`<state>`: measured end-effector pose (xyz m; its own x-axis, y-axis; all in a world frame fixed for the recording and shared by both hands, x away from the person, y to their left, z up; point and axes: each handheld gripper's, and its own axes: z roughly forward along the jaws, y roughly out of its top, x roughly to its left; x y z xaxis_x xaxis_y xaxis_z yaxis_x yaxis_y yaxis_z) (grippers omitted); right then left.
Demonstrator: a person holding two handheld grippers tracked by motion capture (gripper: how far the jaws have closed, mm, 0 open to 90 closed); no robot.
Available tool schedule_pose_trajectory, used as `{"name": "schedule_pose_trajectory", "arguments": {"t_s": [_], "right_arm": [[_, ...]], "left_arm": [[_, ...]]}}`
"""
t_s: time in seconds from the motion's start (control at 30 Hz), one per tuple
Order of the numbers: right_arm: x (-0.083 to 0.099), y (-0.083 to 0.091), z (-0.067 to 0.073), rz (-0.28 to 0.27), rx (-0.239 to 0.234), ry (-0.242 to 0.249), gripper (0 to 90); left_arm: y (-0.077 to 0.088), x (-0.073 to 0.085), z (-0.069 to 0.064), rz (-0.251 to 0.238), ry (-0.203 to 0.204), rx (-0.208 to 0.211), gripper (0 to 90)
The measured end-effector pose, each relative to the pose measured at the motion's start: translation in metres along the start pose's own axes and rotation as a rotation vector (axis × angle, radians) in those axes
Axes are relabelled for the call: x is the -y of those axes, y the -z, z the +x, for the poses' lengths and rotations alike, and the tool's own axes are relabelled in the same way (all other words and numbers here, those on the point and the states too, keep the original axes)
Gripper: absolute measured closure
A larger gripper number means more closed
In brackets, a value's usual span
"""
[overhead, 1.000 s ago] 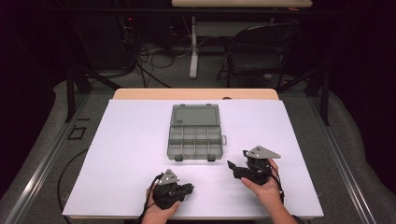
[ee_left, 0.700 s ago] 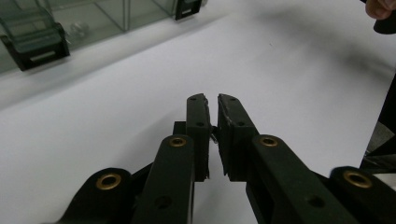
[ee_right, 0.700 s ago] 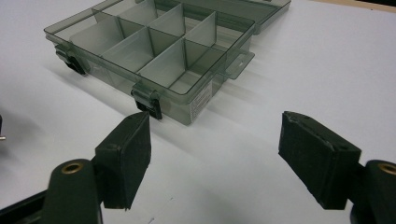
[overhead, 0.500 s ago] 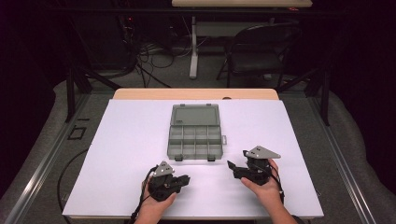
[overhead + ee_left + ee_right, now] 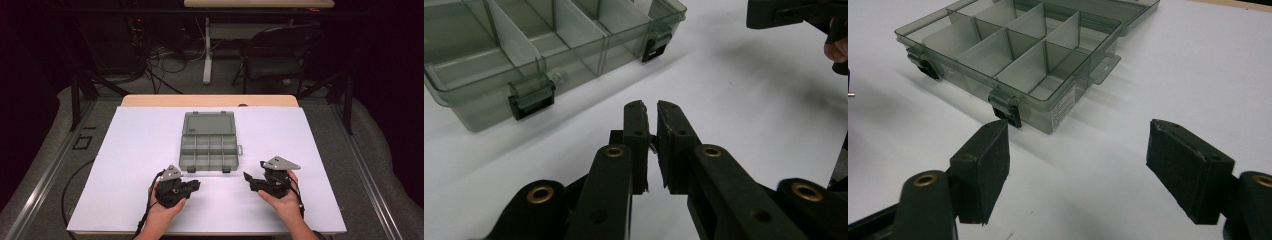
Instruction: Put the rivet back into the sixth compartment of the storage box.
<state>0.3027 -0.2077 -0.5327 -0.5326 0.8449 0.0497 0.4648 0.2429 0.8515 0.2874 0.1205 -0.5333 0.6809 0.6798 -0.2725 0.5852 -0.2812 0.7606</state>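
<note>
Resting both grippers on the white table [image 5: 125,150], just near of the open compartment box [image 5: 209,147].
Left gripper [image 5: 650,111] nearly shut around something tiny, unidentifiable; right gripper [image 5: 1078,150] wide open, empty; box far-right of left, far-left of right, latches [image 5: 531,95] facing both.

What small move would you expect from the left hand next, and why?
Probably a short push forward, to bring the left gripper over the nearest compartment of the box. Its jaws are almost shut and seem to pinch a tiny metal bit. The box lies open just ahead, and the right gripper is wide open, holding nothing.
</note>
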Motion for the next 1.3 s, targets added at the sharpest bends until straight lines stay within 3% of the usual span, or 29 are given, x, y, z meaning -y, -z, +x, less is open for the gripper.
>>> {"name": "schedule_pose_trajectory", "arguments": {"t_s": [0.4, 0.7, 1.3], "right_arm": [[0.0, 0.0, 0.0, 0.0, -0.001, -0.001, 24.7], [0.0, 0.0, 0.0, 0.0, 0.0, 0.0, 24.7], [0.0, 0.0, 0.0, 0.002, -0.002, 0.001, 24.7]], "left_arm": [[0.0, -0.016, 0.006, 0.0, -0.02, -0.015, 83.6], [-0.006, -0.034, 0.015, 0.0, -0.011, -0.014, 83.7], [-0.018, -0.059, 0.028, 0.008, -0.02, -0.054, 83.6]]}}
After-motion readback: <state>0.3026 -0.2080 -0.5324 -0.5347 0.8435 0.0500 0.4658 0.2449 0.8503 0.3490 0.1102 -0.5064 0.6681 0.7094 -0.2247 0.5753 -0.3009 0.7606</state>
